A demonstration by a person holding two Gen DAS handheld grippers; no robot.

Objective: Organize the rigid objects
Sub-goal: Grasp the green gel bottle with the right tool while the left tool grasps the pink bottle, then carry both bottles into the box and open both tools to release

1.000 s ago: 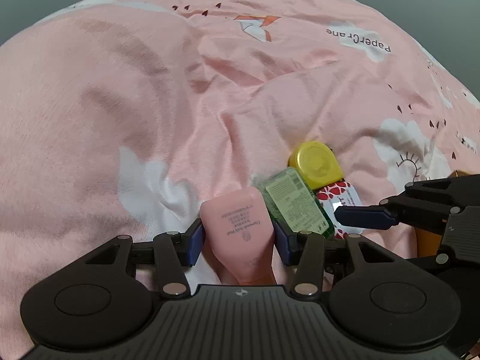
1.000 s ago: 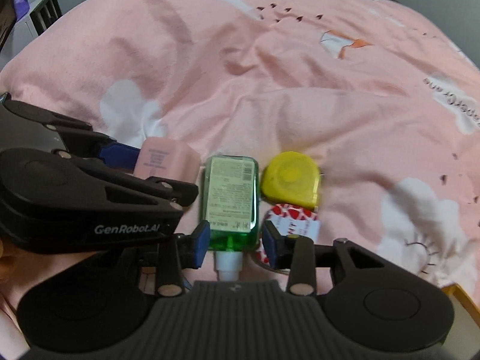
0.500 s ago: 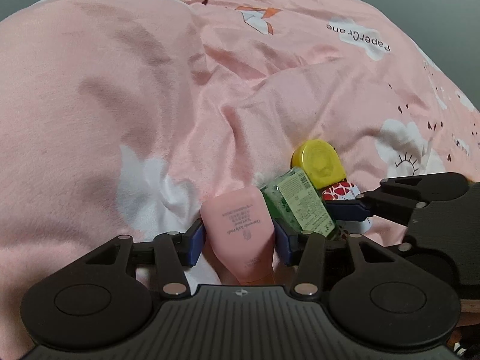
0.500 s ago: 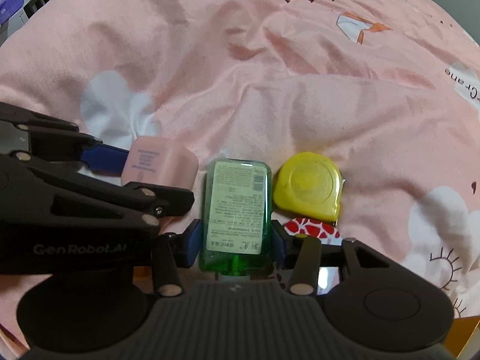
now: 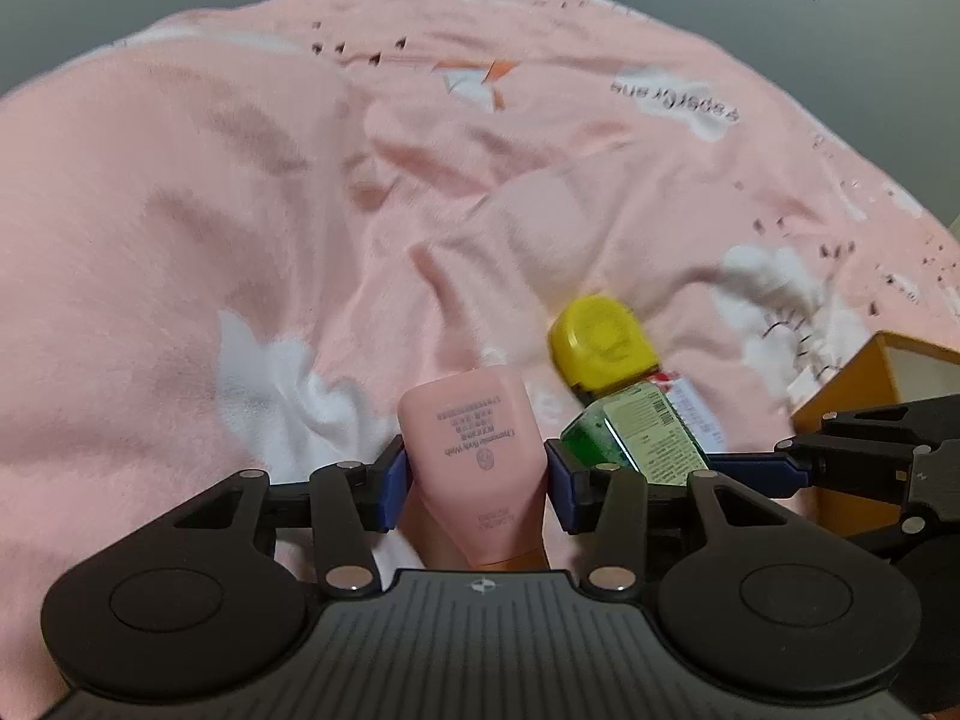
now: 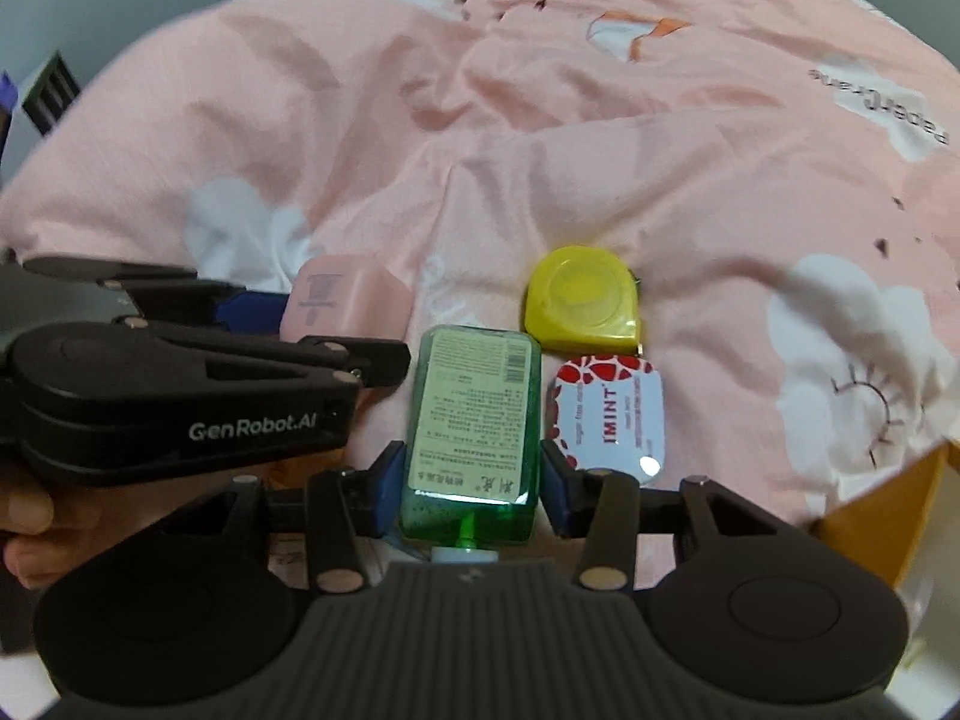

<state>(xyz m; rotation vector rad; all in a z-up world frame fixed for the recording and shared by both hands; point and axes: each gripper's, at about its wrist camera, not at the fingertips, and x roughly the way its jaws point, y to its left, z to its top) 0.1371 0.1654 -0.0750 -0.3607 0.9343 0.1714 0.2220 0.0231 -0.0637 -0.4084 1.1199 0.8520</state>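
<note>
My left wrist camera sits just behind my left jaws, looking forward low and close over the pink bedspread (image 5: 240,240). My right wrist camera does likewise from my right jaws, set to the right and angled slightly down. Both views share the pink bottle (image 5: 477,450), green bottle (image 6: 474,414), yellow tape measure (image 6: 579,309) and mint tin (image 6: 606,414); each sees the other gripper at its edge.

left gripper (image 5: 477,483): black ribbed body, blue pads, silver screws showing
right gripper (image 6: 474,489): showing the same black linkage, blue pads
marking: white "GenRobot.AI" showing on left gripper's side
hand (image 6: 27,525): bare skin showing
</note>
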